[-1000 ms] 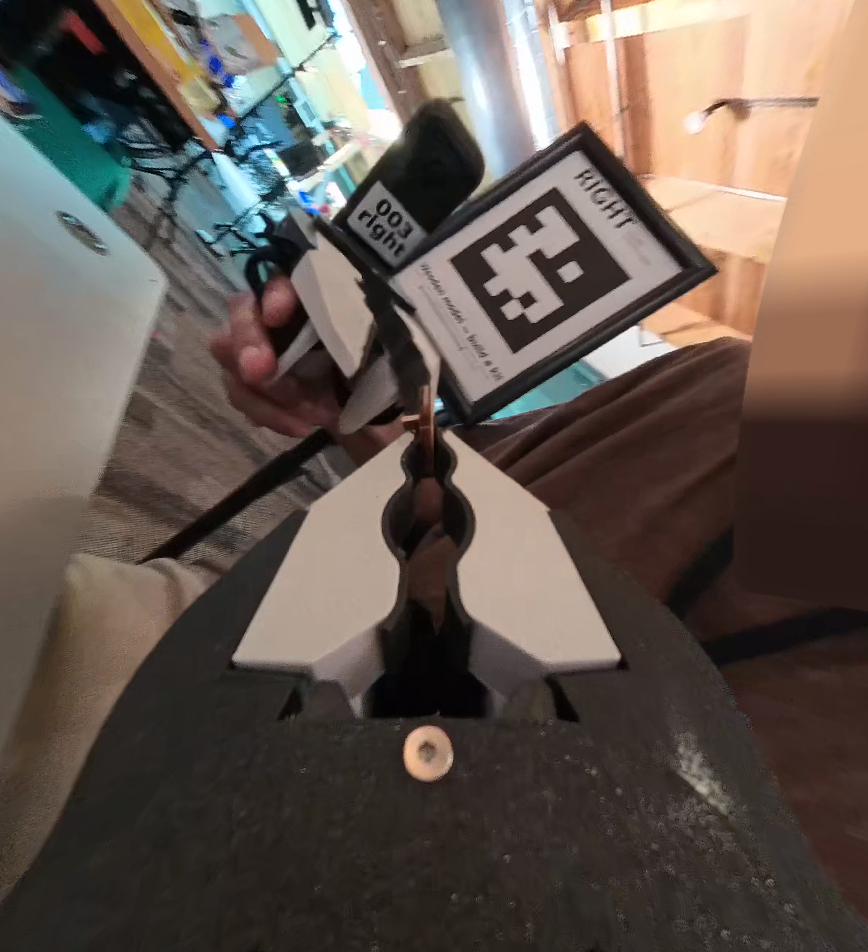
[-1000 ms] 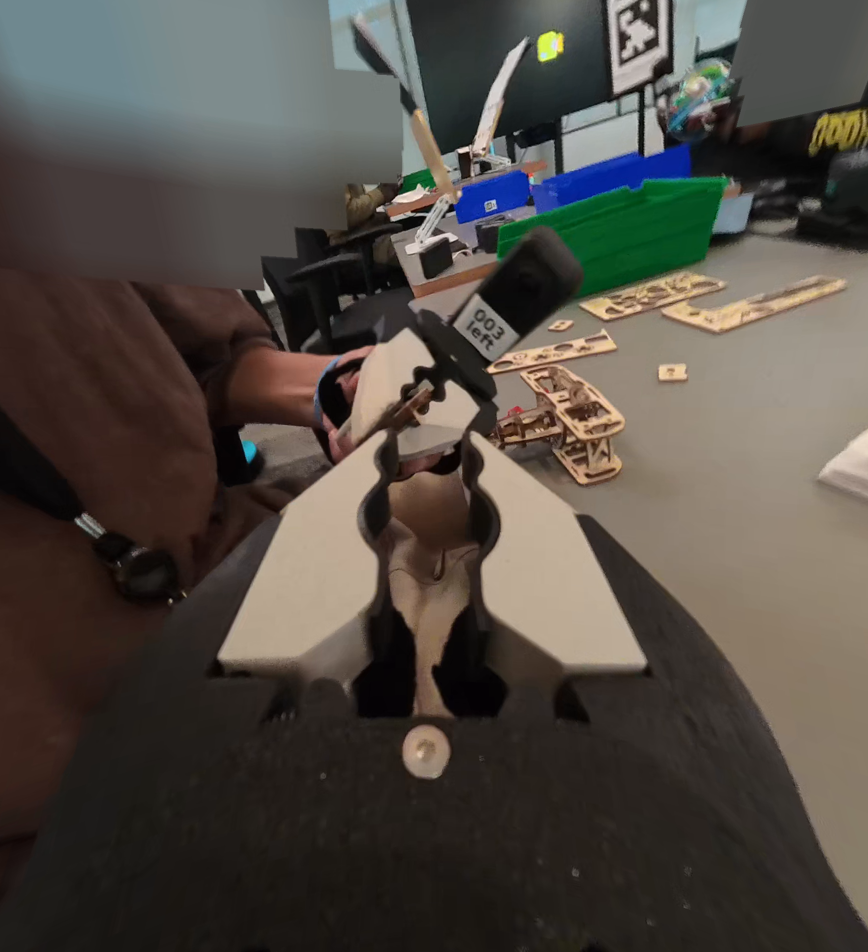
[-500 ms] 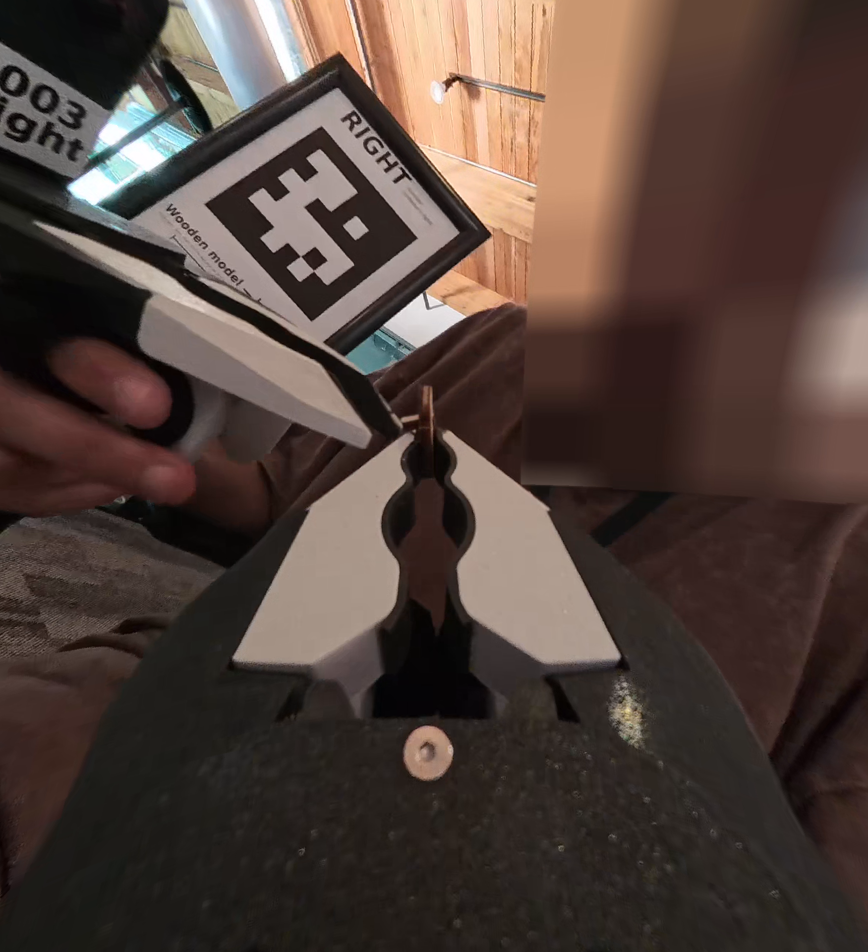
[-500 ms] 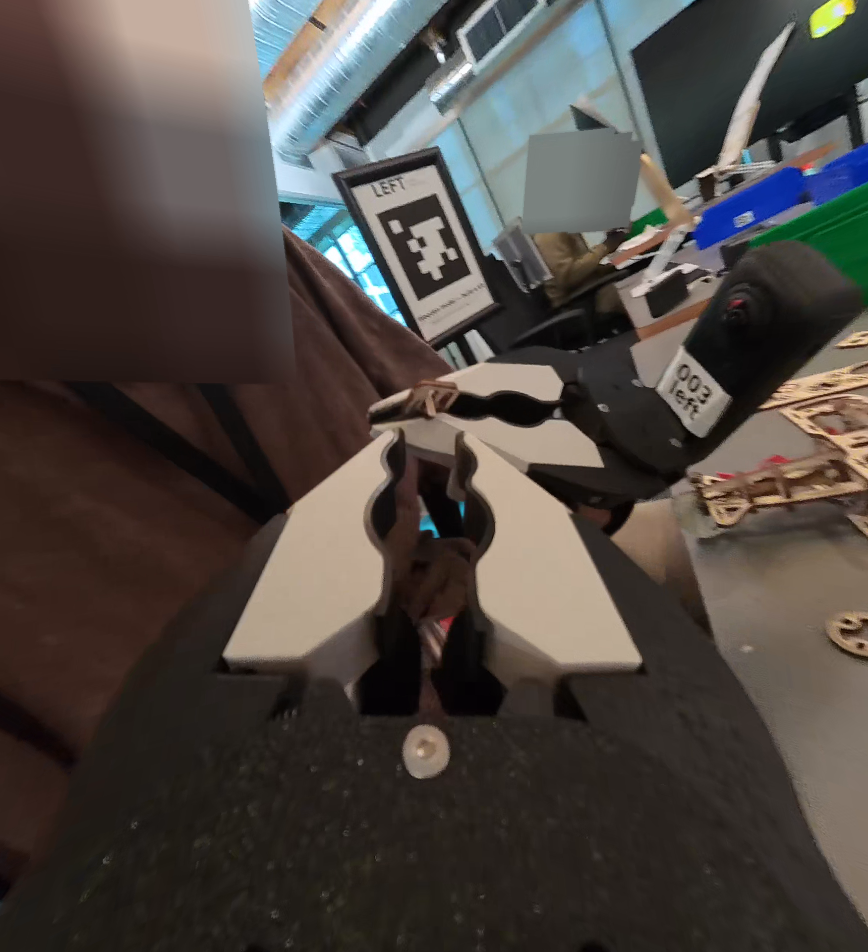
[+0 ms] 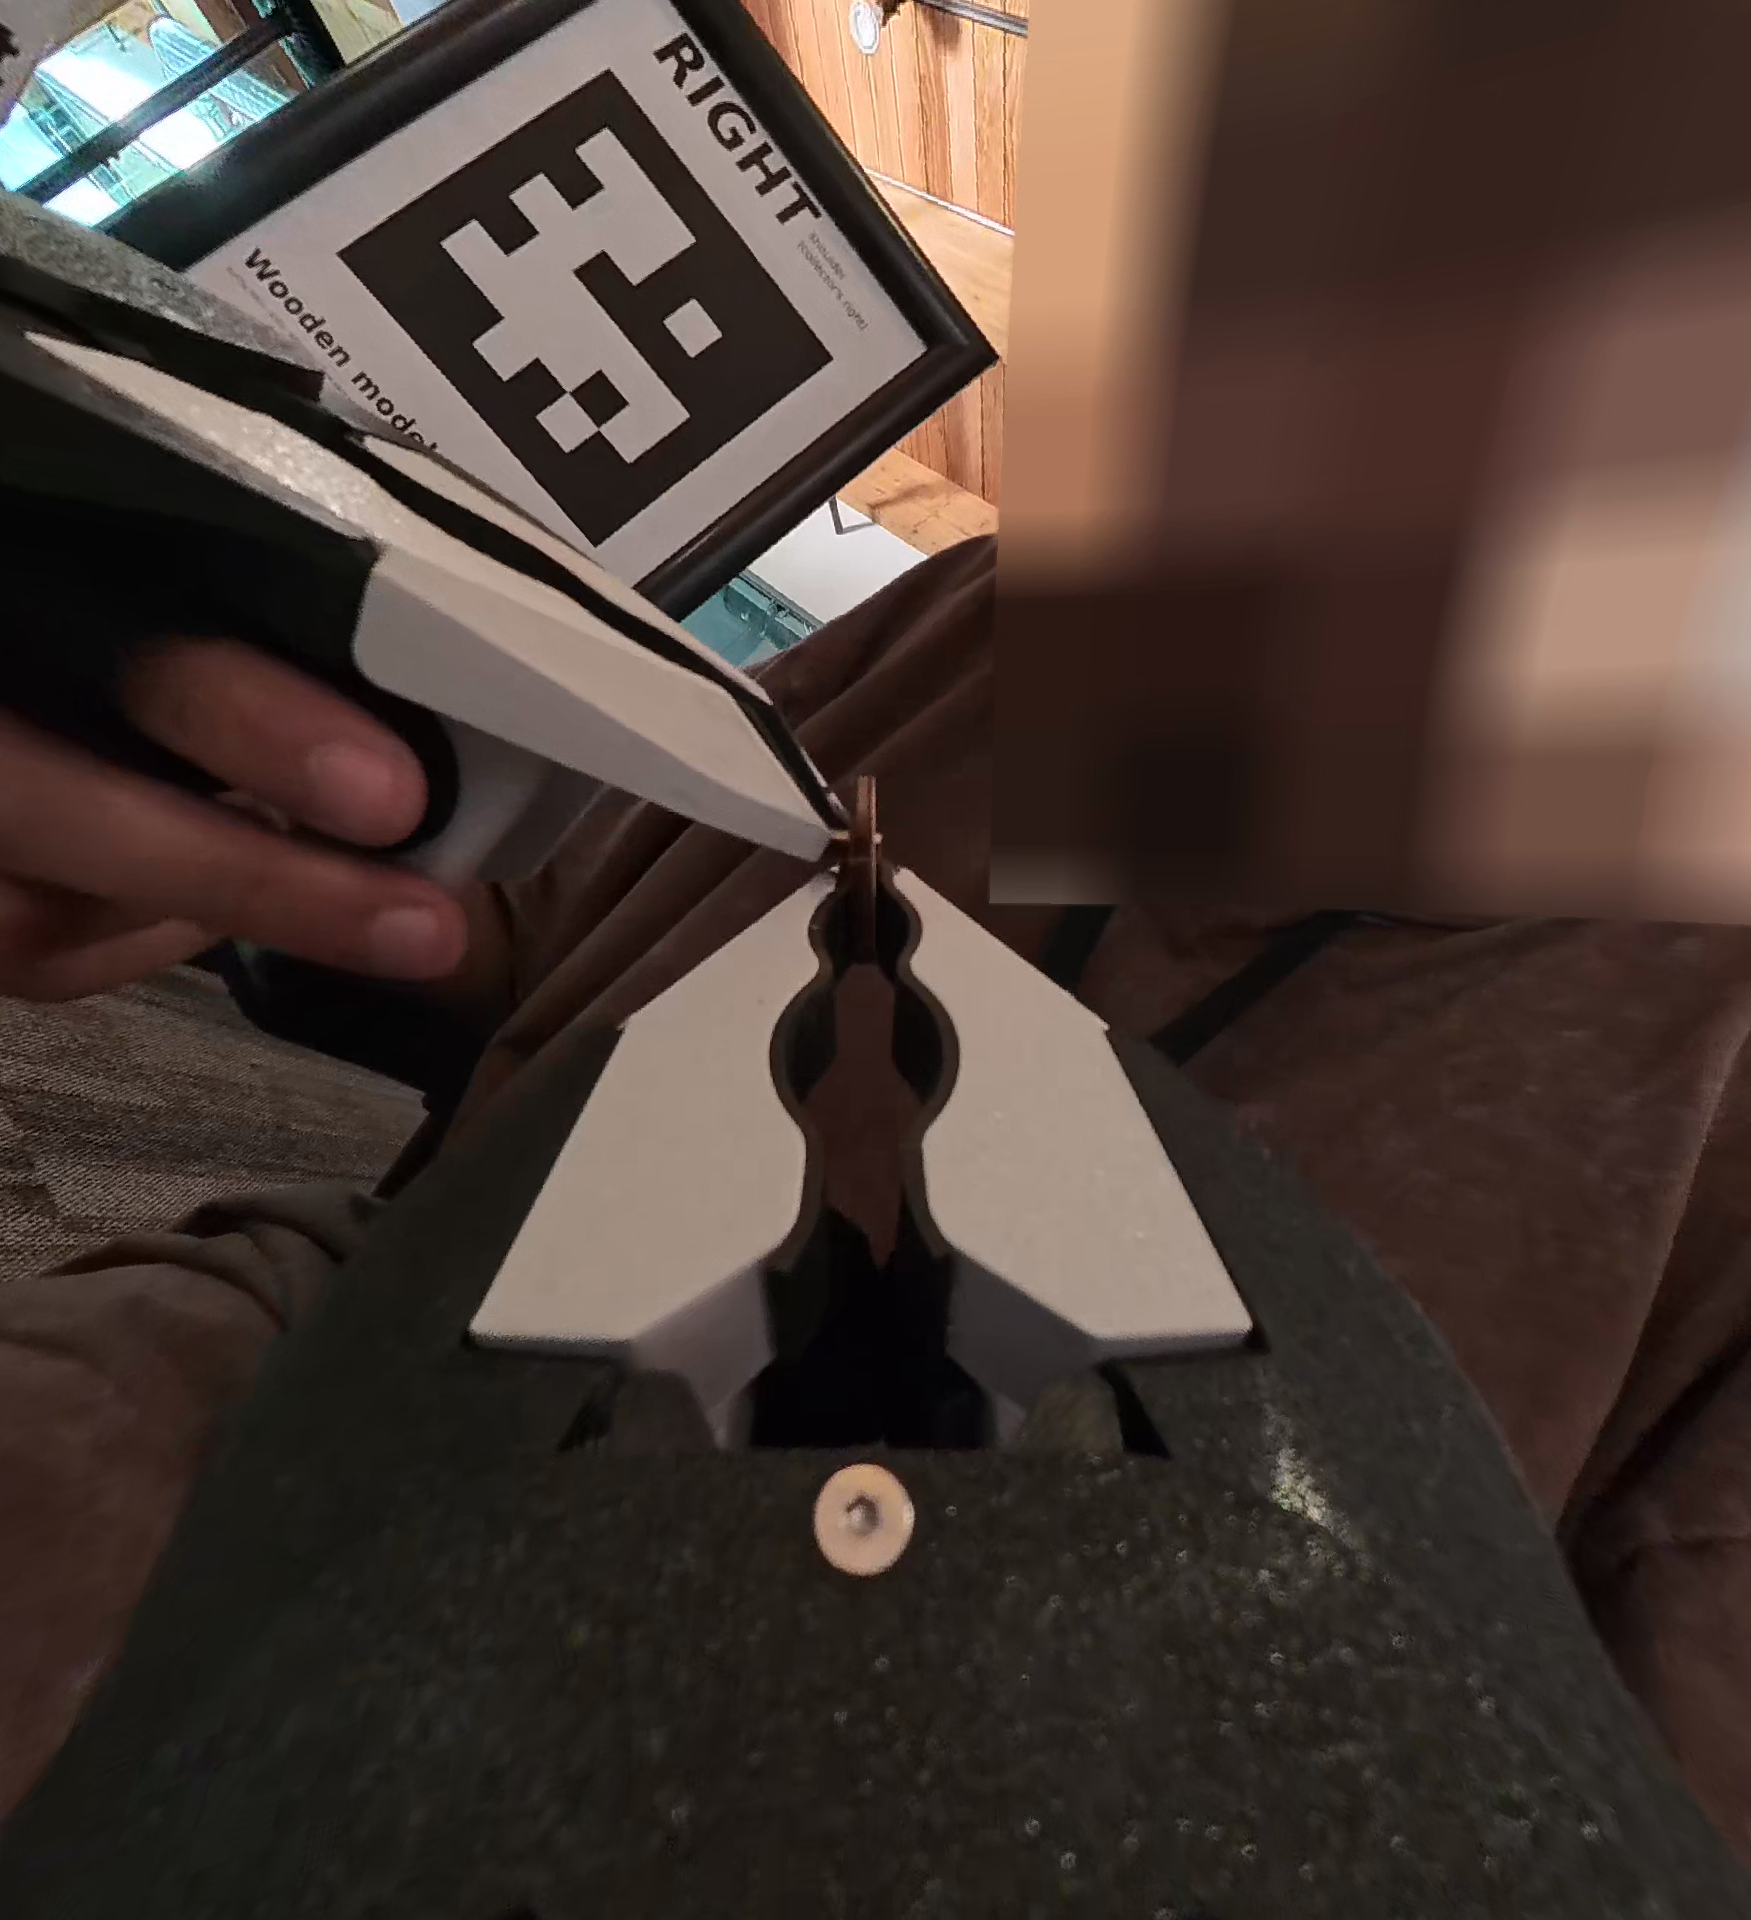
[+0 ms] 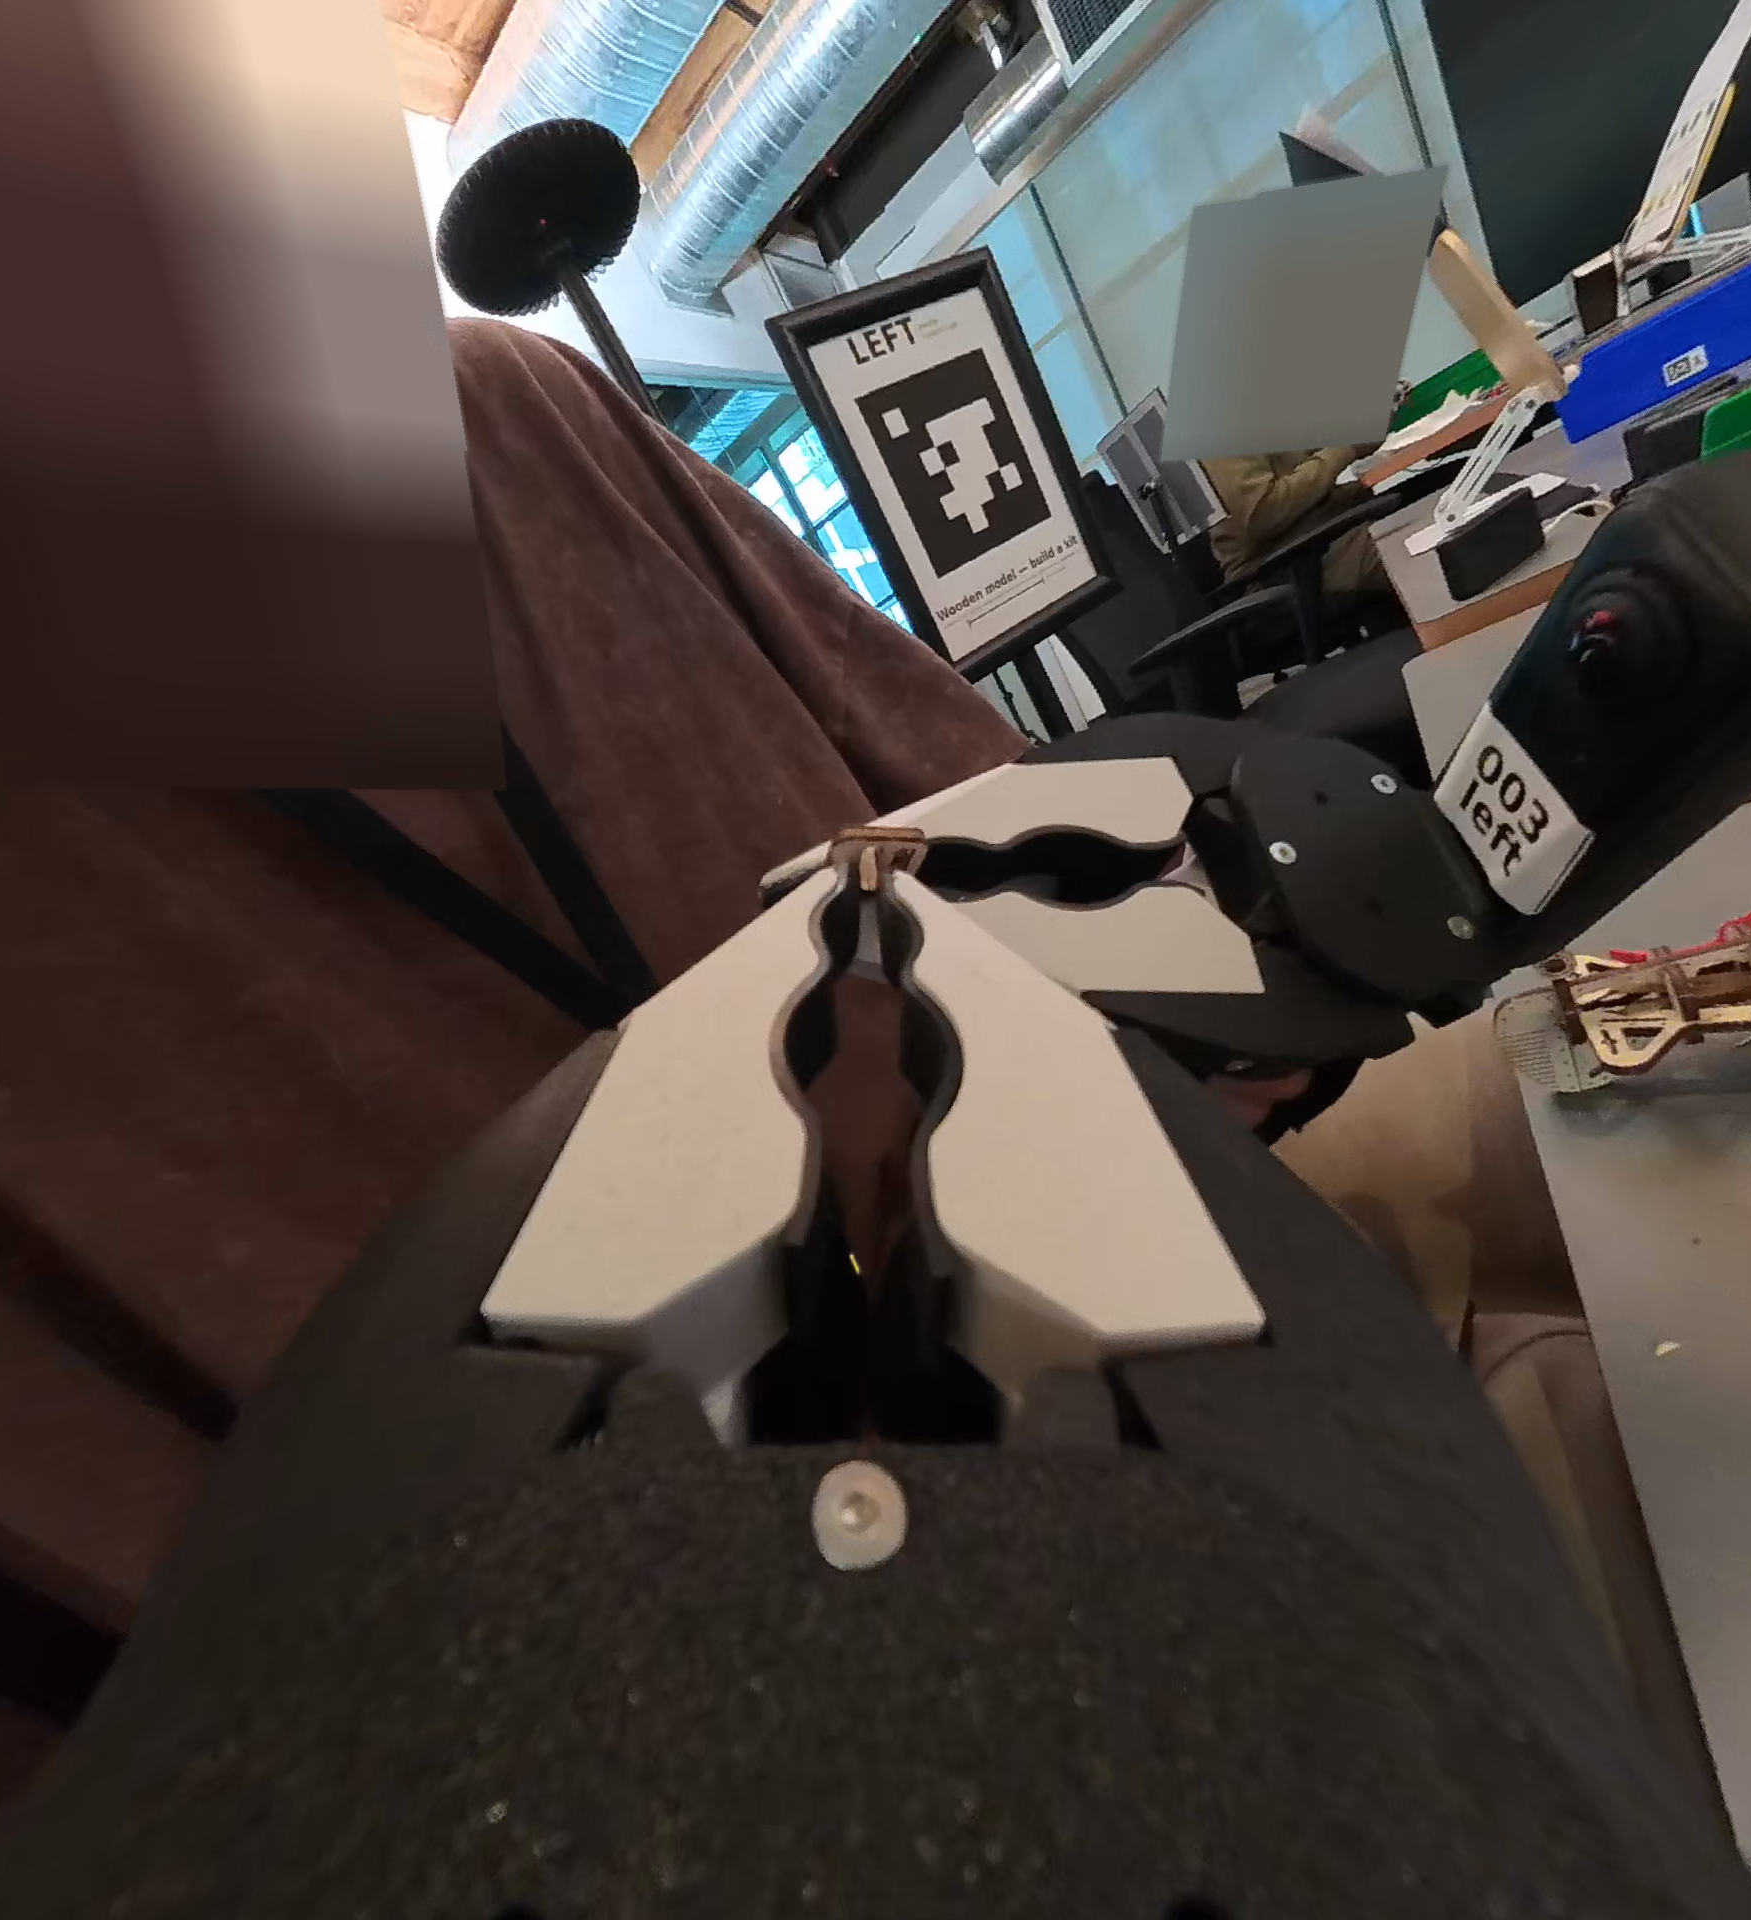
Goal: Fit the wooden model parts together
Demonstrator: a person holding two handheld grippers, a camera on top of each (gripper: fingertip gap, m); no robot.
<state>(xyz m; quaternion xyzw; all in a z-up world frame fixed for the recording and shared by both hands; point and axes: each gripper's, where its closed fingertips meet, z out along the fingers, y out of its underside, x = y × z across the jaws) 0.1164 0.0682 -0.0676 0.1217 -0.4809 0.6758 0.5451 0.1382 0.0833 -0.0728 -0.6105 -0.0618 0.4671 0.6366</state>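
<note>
Nearest, a thin wooden disc [image 5: 865, 844] is pinched edge-on in the closed left tongs [image 5: 863, 883]. A small wooden peg [image 6: 868, 871], nipped by the closed right tongs [image 6: 869, 902], is being seated in it; a straight, aligned push seems needed. Farther off, a part-built wooden model [image 6: 1671, 992] is seen on the table [image 6: 1681, 1299].

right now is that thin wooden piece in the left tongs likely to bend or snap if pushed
The small thin flat wooden piece looks stiff, not floppy: it stands straight from the left tongs. Probably light. Thin, so side force from the right tongs could snap it.
</note>
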